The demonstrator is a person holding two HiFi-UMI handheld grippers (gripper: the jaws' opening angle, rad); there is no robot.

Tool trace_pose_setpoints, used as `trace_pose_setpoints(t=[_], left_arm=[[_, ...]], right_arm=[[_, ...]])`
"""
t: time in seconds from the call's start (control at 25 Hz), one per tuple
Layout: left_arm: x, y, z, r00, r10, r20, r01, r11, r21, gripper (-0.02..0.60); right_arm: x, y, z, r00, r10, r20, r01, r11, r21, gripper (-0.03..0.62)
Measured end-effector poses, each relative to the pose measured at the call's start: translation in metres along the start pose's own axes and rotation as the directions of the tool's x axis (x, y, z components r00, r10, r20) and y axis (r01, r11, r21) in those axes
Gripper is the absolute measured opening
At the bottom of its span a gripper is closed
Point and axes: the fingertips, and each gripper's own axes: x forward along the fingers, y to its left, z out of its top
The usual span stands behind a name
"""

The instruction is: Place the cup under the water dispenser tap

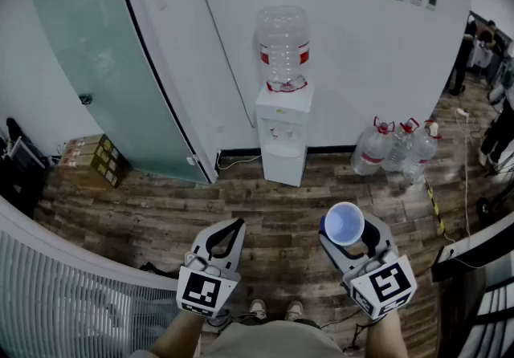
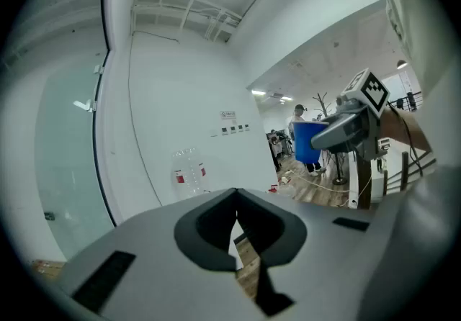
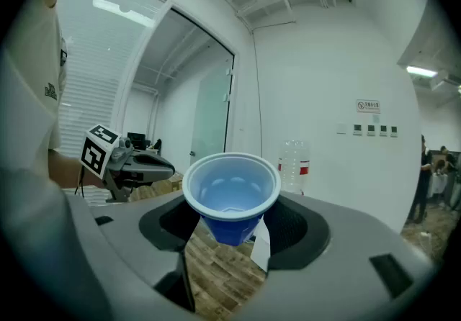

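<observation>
A blue plastic cup (image 1: 344,224) stands upright between the jaws of my right gripper (image 1: 347,229), which is shut on it; in the right gripper view the cup (image 3: 231,196) is empty, with a pale inside. The white water dispenser (image 1: 283,134) stands against the far wall with a clear bottle (image 1: 283,47) on top and its taps (image 1: 279,133) facing me, well ahead of both grippers. The dispenser (image 3: 293,165) shows small behind the cup. My left gripper (image 1: 226,237) is shut with nothing in it; its tips (image 2: 237,210) meet. The cup (image 2: 308,142) also shows from the left gripper view.
Three spare water bottles (image 1: 393,148) stand on the wood floor right of the dispenser. A frosted glass door (image 1: 104,67) is at the left, boxes (image 1: 95,157) beside it. People stand at the far right (image 1: 482,43). A cable (image 1: 464,180) trails on the floor.
</observation>
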Motion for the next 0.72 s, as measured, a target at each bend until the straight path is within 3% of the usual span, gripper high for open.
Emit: trace_pose_setpoints(t=[0.16, 0.72], left_arm=[[0.005, -0.002, -0.002, 1.0, 0.009, -0.006, -0.009, 1.0, 0.004, 0.006], [0.013, -0.038, -0.003, 0.998, 0.051, -0.03, -0.05, 0.998, 0.021, 0.006]], right_arm=[[-0.003, -0.015, -0.009, 0.999, -0.024, -0.032, 0.023, 0.999, -0.032, 0.278], [-0.03, -0.038, -0.037, 0.998, 0.044, -0.045, -0.045, 0.999, -0.013, 0.282]])
